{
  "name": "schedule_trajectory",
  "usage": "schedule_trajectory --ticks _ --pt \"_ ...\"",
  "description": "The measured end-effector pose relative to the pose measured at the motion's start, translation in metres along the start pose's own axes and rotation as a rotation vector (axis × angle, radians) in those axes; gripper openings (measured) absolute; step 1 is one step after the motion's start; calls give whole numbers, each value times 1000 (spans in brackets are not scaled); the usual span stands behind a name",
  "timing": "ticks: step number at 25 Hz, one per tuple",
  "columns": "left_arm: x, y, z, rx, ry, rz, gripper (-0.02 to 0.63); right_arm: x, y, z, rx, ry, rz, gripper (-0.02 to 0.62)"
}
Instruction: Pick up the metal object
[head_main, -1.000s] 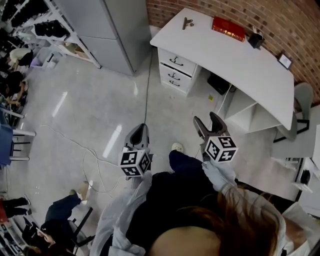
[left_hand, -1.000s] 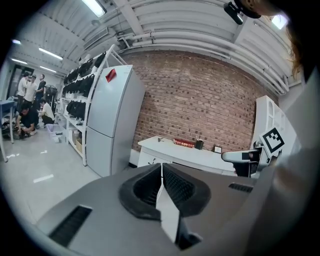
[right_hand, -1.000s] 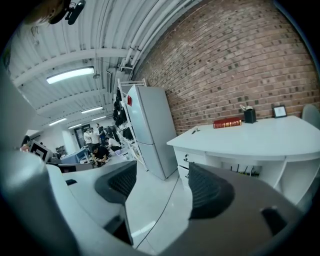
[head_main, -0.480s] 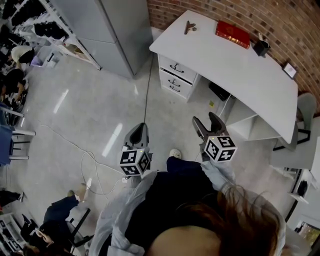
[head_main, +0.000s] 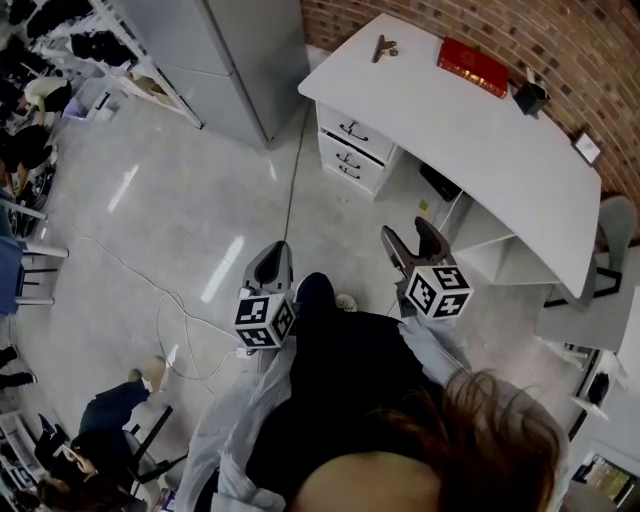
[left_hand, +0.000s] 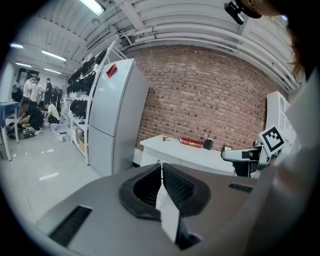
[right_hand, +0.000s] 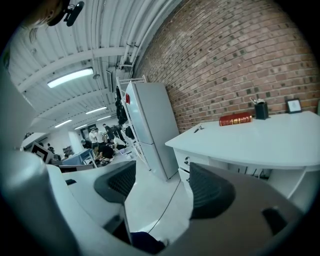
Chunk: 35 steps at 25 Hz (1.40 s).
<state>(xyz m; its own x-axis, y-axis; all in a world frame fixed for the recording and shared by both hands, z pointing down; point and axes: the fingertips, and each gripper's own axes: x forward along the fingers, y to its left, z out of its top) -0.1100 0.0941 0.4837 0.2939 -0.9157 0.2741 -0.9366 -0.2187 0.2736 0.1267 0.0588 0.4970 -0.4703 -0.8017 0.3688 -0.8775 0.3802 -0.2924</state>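
Head view | metal object (head_main: 381, 47) (clip?) on desk (head_main: 450, 115) | well beyond right gripper (head_main: 405, 235)

White desk (head_main: 470, 125), small metal object (head_main: 381, 47) near one end, red book (head_main: 472, 66), black pen cup (head_main: 529, 97), small frame (head_main: 587, 148)

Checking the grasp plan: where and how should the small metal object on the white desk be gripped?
Probably across its slim long stem, from above: the metal object lies flat near a corner of the desk, so only a top approach lets jaws straddle it. The right tongs, open, suit; finer shape is too small to tell.
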Motion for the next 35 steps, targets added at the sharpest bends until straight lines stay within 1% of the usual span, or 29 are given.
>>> schedule_trajectory --ticks 7,13,17,23,29,35 --pt "12 -4 0 5 4 -8 23 3 -9 -3 23 4 -6 336" --pt "39 1 7 6 9 -19 23 29 -18 6 31 11 -4 336" --pt "71 12 22 2 10 -23 23 58 -28 23 36 10 -9 337" --pt "131 35 57 9 10 -40 23 110 -43 60 43 4 -28 337" --pt "187 54 91 33 17 -84 23 160 -54 98 51 -11 -61 337" --pt "237 76 120 42 15 -119 23 203 -62 125 63 -27 -98 339"
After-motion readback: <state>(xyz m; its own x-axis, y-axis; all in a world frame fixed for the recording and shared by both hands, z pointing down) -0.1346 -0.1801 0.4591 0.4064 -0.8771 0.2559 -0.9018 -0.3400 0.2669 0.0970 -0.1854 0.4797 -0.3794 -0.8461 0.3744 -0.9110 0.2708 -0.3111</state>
